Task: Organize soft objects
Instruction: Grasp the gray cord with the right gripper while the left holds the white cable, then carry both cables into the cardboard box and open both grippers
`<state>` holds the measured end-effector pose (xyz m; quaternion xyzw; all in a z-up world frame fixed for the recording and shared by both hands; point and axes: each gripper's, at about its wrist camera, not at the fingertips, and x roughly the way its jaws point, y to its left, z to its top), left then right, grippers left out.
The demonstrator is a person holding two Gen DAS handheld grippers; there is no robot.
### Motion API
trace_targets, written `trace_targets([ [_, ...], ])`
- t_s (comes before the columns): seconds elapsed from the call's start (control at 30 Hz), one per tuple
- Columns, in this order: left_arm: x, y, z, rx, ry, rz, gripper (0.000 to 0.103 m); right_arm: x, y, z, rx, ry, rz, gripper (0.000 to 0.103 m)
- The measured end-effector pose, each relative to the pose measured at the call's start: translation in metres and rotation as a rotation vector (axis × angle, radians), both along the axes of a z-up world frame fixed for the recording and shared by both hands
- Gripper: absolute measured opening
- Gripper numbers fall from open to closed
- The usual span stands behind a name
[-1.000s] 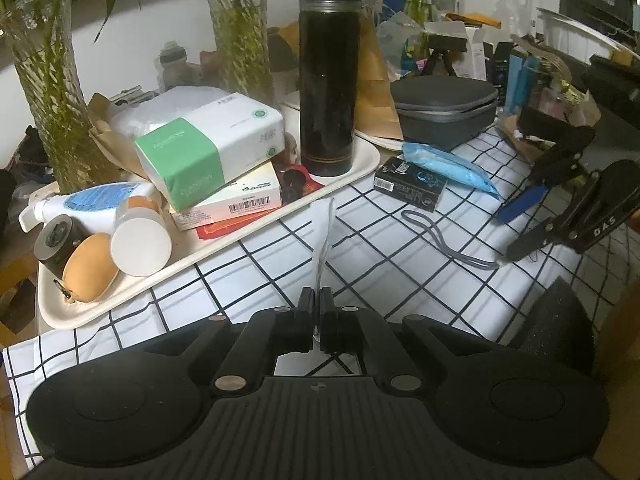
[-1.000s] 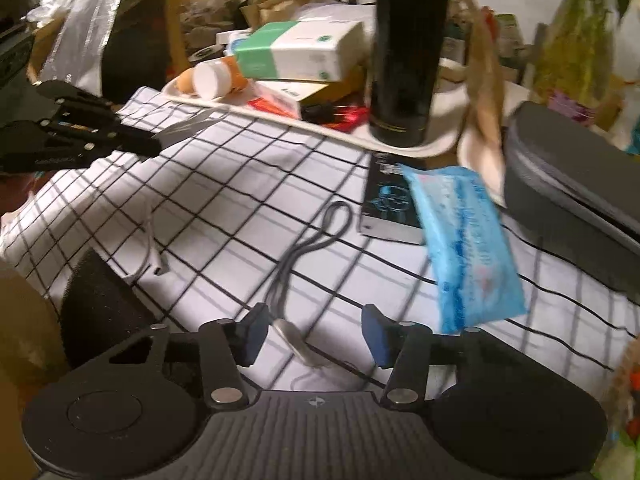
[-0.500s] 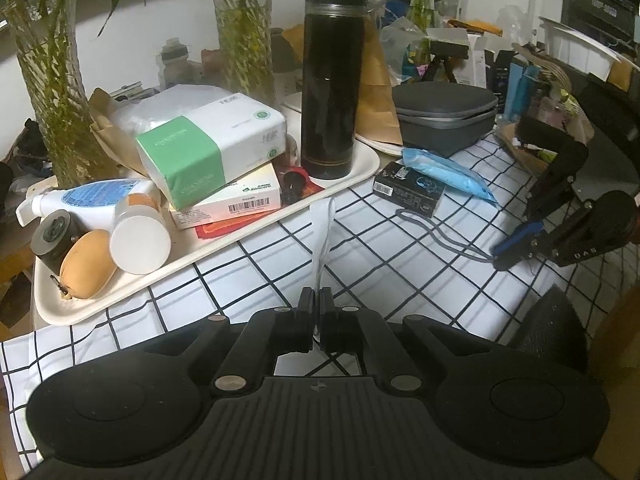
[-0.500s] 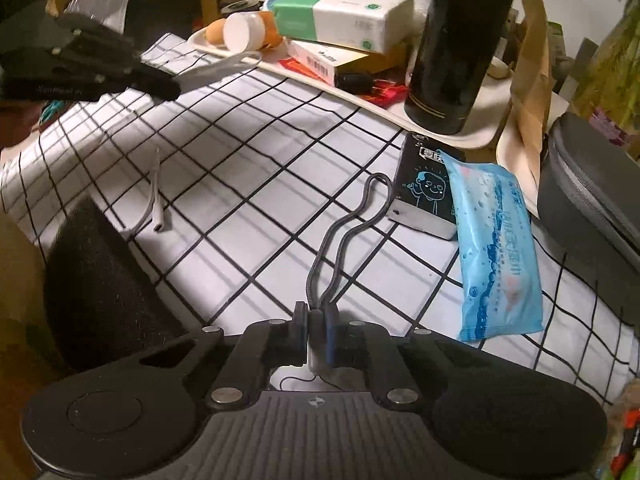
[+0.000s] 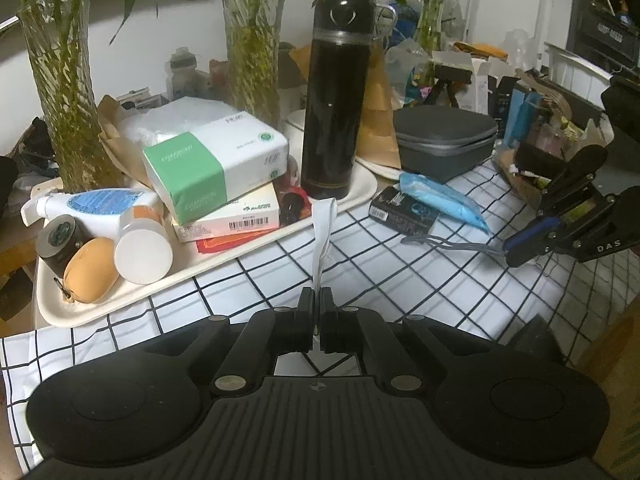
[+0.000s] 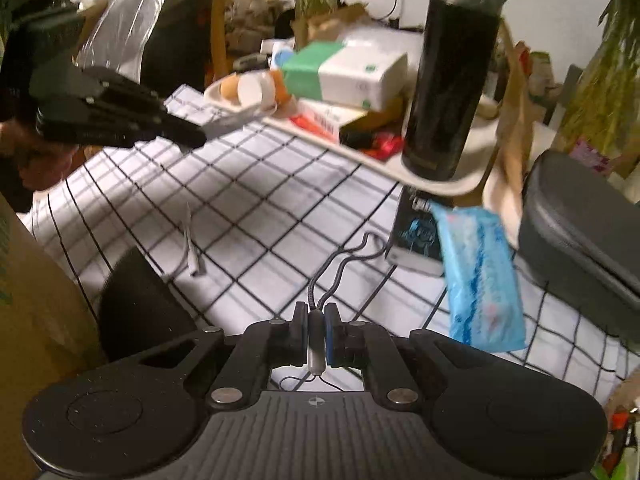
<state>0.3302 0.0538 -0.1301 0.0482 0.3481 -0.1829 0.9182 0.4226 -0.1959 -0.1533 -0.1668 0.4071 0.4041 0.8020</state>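
My left gripper (image 5: 316, 300) is shut on a white flat strap (image 5: 323, 232) that sticks up toward the cream tray (image 5: 224, 264). It shows in the right wrist view (image 6: 196, 136) at the left, with the strap (image 6: 228, 122) past its tips. My right gripper (image 6: 316, 316) is shut on the end of a grey cord loop (image 6: 340, 264) that trails over the checked cloth to a black box (image 6: 416, 236). In the left wrist view the right gripper (image 5: 516, 246) holds the grey cord (image 5: 452, 242) at the right.
The tray holds a black flask (image 5: 334, 100), a green-and-white tissue pack (image 5: 216, 164), boxes, a spray bottle (image 5: 88, 204) and jars. A blue wipes pack (image 6: 480, 276) lies on the black box. A grey case (image 5: 444, 140) sits behind. A white cable (image 6: 190, 248) lies left.
My right gripper closed on the grey cord's end and has lifted it a little. My left gripper stays shut on the white strap and has risen slightly.
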Motion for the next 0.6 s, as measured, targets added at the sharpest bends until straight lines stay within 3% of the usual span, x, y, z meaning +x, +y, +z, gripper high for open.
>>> trace_targets([
  [0.6,-0.026,0.001,0.028,-0.008,-0.036,0.025,0.003,-0.041,-0.02,0.069,0.071,-0.133,-0.054,0.01],
])
